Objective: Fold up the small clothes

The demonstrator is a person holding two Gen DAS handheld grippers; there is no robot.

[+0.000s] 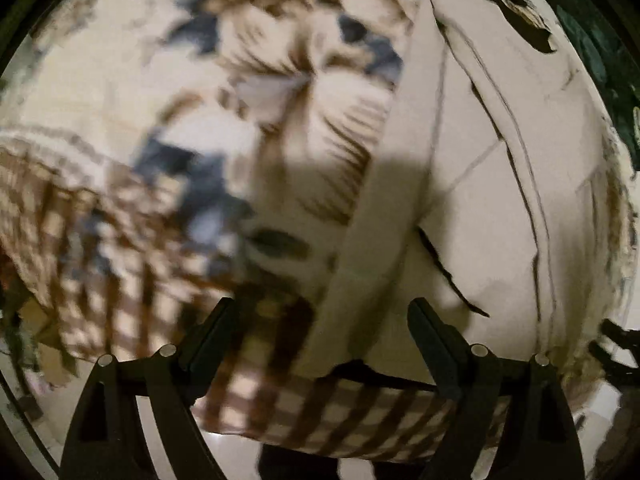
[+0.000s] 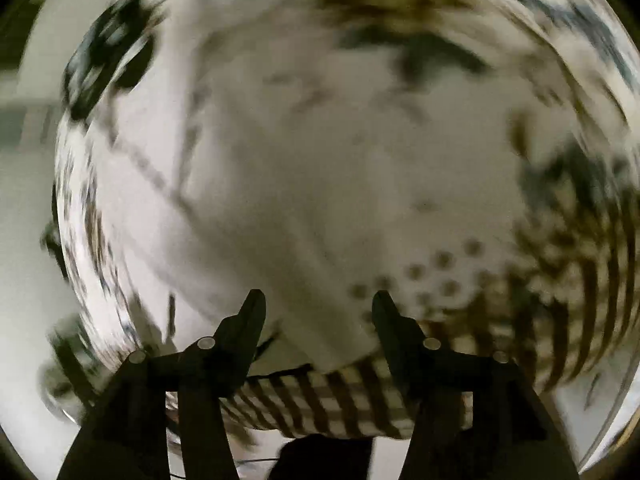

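Both grippers — left gripper (image 1: 320, 308) and right gripper (image 2: 318, 300) — hang wide apart, gripping nothing, over the cream-and-brown checked garment (image 1: 320, 424) spread just beyond their fingertips — both views blurred.

Left gripper (image 1: 320, 308) jaws apart, gap filled by the cream garment (image 1: 460, 200) and its checked hem (image 1: 332, 420). Patterned cloth (image 1: 120, 220) crowds the left side. Right gripper (image 2: 318, 300) likewise spread over the same fabric (view badly blurred), pale floor (image 2: 24, 240) free at left.
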